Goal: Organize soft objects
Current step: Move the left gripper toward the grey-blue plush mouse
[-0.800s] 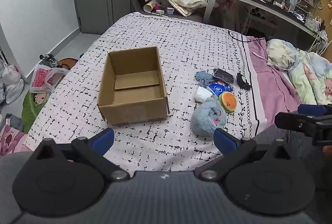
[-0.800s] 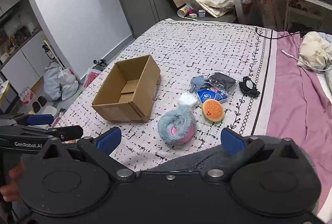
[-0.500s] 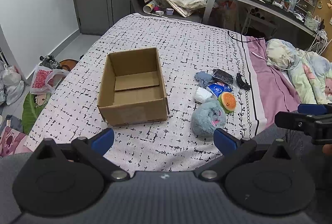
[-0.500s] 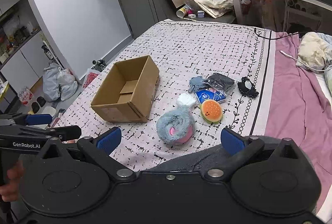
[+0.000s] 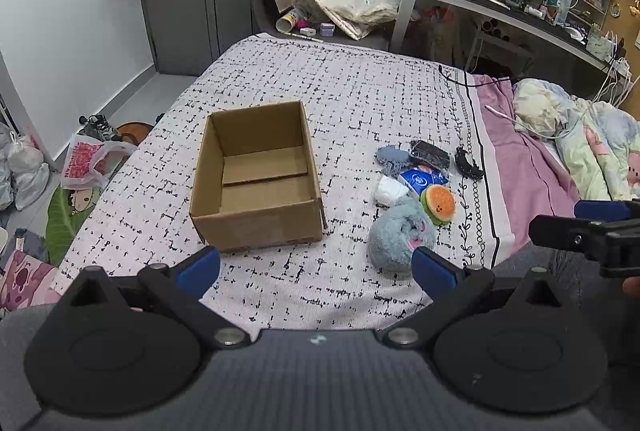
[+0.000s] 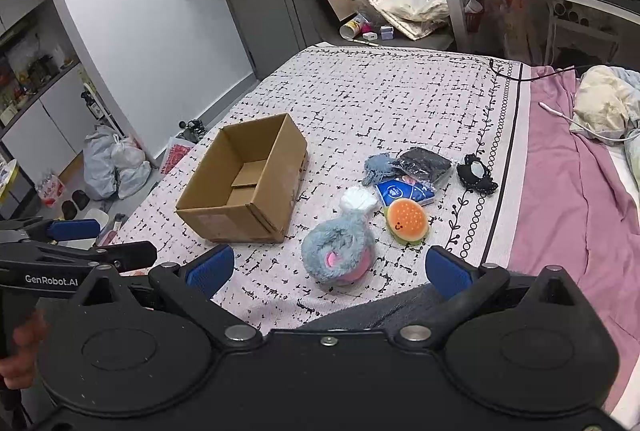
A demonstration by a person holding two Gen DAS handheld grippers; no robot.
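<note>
The left gripper (image 5: 316, 267) has its jaws spread wide with nothing in them; the right gripper (image 6: 328, 267) is the same, wide apart and holding nothing; both hang above the near edge of the bed (image 5: 360, 91), pointing down at it.

The soft things lie in a little bunch on the bed, just to the right of the cardboard box (image 5: 258, 175); the box is open on top and looks empty. Nearest is the fluffy blue plush (image 6: 340, 251), round and fat; it should be light and squishy, so I think the jaws can pinch it right across its middle and it will squash, not slip. Just beside it sits the burger toy (image 6: 406, 221), small and soft; a grab across its sides looks easiest. Behind them are a white puff (image 6: 357, 200), a blue packet (image 6: 404, 190), a small blue knit thing (image 6: 378, 167), a dark packet (image 6: 426, 163) and a black frilly thing (image 6: 476, 173); the packets look shiny, so they may slide a bit; a pinch at an edge may work best.
</note>
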